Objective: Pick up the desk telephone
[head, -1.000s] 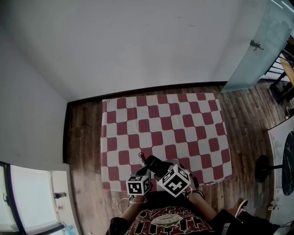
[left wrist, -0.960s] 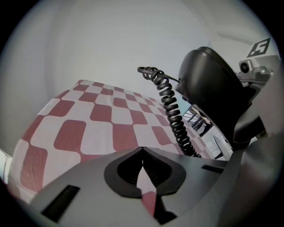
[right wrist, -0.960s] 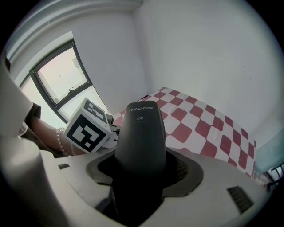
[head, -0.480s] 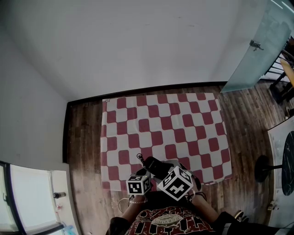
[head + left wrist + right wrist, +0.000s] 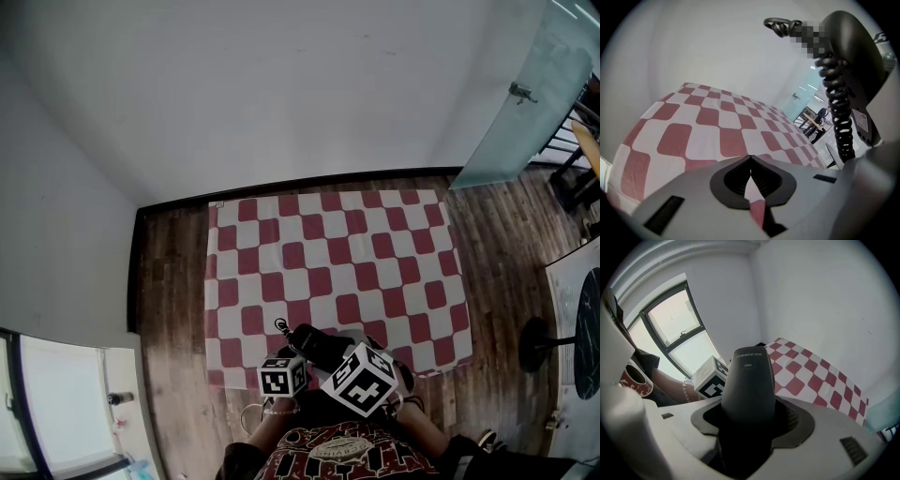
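The left hand-held gripper (image 5: 750,161) is sitting at about 6 o'clock in the head view, just over the near edge of the red-and-white checkered cloth (image 5: 328,253). Its jaws are meeting at the tips and are gripping nothing; only the cloth is showing through the small gap behind them. A wooden floor (image 5: 169,281) is showing around the cloth.

From the left gripper view, the black telephone (image 5: 853,56) is showing at 1 to 2 o'clock, up against the pale wall and above the cloth, with its coiled cord (image 5: 839,117) hanging down beside it.

In the head view the telephone (image 5: 314,339) is lying between the two marker cubes, at the cloth's 6 o'clock edge.

The right hand-held gripper (image 5: 749,404) is clamping the telephone (image 5: 749,376), whose dark rounded body is standing up out of the jaws at 12 o'clock. In the right gripper view, the left hand-held gripper's marker cube (image 5: 711,380) is sitting just beside the telephone at 9 o'clock, and a window (image 5: 679,333) is showing at 10 o'clock.
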{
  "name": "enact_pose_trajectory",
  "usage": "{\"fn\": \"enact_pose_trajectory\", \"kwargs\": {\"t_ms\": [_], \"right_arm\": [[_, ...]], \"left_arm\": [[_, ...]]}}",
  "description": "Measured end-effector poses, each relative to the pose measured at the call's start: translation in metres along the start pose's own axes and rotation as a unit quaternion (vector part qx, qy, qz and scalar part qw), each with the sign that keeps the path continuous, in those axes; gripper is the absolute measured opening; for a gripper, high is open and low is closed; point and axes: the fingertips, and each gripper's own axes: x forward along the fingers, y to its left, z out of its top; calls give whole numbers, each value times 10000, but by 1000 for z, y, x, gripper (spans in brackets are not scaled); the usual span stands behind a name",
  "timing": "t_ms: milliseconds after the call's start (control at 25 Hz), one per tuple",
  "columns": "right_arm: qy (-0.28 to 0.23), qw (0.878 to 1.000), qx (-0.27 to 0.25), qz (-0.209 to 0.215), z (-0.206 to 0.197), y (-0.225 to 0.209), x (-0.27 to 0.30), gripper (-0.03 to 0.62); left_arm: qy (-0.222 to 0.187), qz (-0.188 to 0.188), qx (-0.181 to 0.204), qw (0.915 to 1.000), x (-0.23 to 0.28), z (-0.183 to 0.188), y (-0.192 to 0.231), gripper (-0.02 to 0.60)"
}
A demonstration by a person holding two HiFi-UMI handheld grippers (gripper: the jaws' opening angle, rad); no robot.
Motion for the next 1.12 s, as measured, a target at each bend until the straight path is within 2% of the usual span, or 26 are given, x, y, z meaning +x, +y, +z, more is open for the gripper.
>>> {"fn": "enact_pose_trajectory", "kwargs": {"t_ms": [400, 1120], "right_arm": [[-90, 9999, -24, 106, 5, 7, -11, 287], [-29, 9998, -91, 175, 4, 10, -13, 287]], "left_arm": [[-44, -47, -138, 9999, 0, 1, -3, 9], [93, -6, -52, 9999, 1, -7, 1, 9]]}}
